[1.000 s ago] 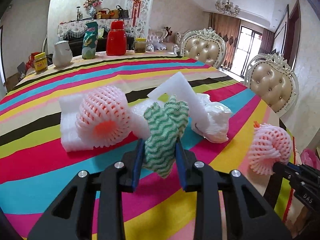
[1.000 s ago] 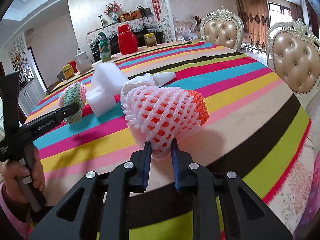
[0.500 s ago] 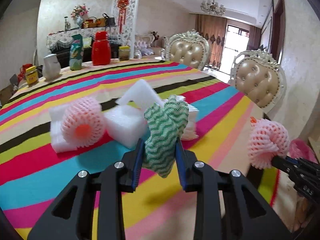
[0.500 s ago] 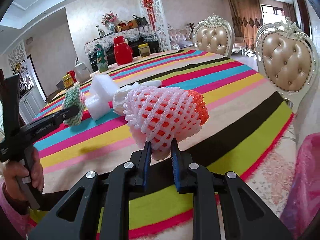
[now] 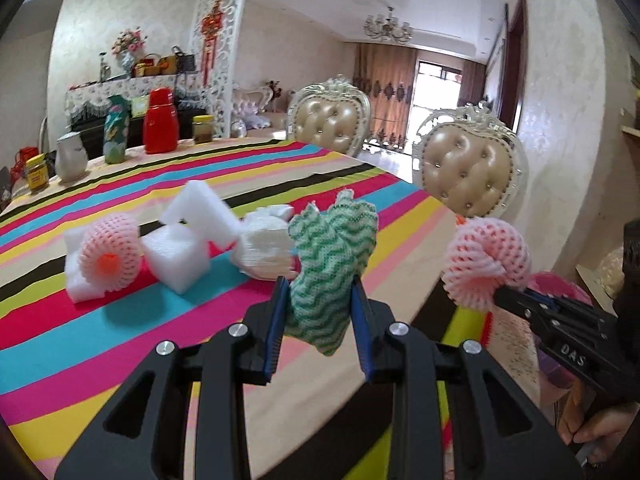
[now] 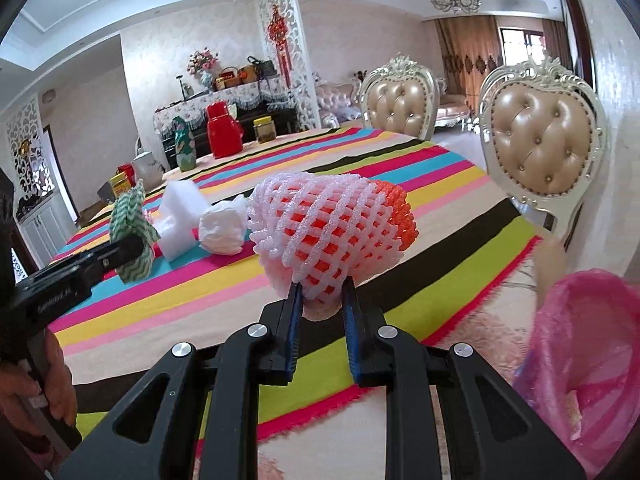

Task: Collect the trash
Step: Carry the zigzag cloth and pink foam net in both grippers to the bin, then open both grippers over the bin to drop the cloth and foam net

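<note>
Left wrist view: the left gripper [image 5: 318, 312] clamps a green cloth [image 5: 334, 260] at frame centre, above the striped table [image 5: 120, 344]; foam scraps [image 5: 176, 248] lie left of centre.

Right wrist view: the right gripper [image 6: 320, 312] grips a foam net [image 6: 332, 228] at centre; a pink bag [image 6: 592, 360] sits lower right.

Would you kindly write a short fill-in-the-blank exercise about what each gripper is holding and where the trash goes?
1. The left gripper is shut on a ____-and-white wavy cloth.
2. The right gripper grips a foam fruit net whose inner layer is ____.
3. The bag at lower right in the right wrist view is ____.

Missing words: green; orange; pink
</note>
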A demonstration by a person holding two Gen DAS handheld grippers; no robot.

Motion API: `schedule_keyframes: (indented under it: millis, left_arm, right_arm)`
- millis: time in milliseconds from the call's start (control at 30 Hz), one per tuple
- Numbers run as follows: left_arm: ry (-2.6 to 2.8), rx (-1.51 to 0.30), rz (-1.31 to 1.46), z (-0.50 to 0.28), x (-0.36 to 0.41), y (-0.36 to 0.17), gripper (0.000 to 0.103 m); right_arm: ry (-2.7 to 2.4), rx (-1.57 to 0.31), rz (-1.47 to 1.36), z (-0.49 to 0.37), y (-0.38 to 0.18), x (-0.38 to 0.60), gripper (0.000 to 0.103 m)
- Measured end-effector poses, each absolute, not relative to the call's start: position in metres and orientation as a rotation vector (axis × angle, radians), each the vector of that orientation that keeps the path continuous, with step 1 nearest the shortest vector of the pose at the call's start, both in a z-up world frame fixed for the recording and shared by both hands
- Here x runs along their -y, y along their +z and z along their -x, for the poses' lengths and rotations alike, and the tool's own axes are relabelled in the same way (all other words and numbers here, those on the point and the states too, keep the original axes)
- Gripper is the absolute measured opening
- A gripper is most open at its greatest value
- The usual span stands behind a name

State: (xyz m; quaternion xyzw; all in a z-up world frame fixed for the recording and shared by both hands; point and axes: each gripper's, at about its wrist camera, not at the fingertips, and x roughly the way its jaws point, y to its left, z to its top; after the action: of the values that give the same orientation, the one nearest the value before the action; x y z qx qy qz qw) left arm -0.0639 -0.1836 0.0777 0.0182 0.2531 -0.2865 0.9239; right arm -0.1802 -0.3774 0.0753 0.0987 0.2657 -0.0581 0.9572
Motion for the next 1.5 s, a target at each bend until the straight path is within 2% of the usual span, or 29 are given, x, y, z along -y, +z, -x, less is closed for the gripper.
schedule_keyframes:
  millis: [667, 1333, 1467, 1500]
  left_arm:
    - [-0.869, -0.479, -0.174, 0.122, 0.316, 0.080, 0.030]
    - [-1.202, -0.525, -0.288, 0.183, 0.469, 0.054, 0.031]
    - [-1.247, -0.548, -0.296, 0.189, 0.488, 0.045, 0.039]
    - [-1.250, -0.553, -0.298, 0.189, 0.491, 0.042, 0.054]
  right_arm:
    - [-0.338, -0.463, -0.215, 0.272, 0.081, 0.458, 0.020]
    - [-0.586, -0.539, -0.249, 0.358, 0.055, 0.555, 0.020]
    - [-0.576, -0.566, -0.237, 0.360, 0.051, 0.559, 0.022]
    - [-0.572, -0.569, -0.233, 0.360, 0.050, 0.559, 0.025]
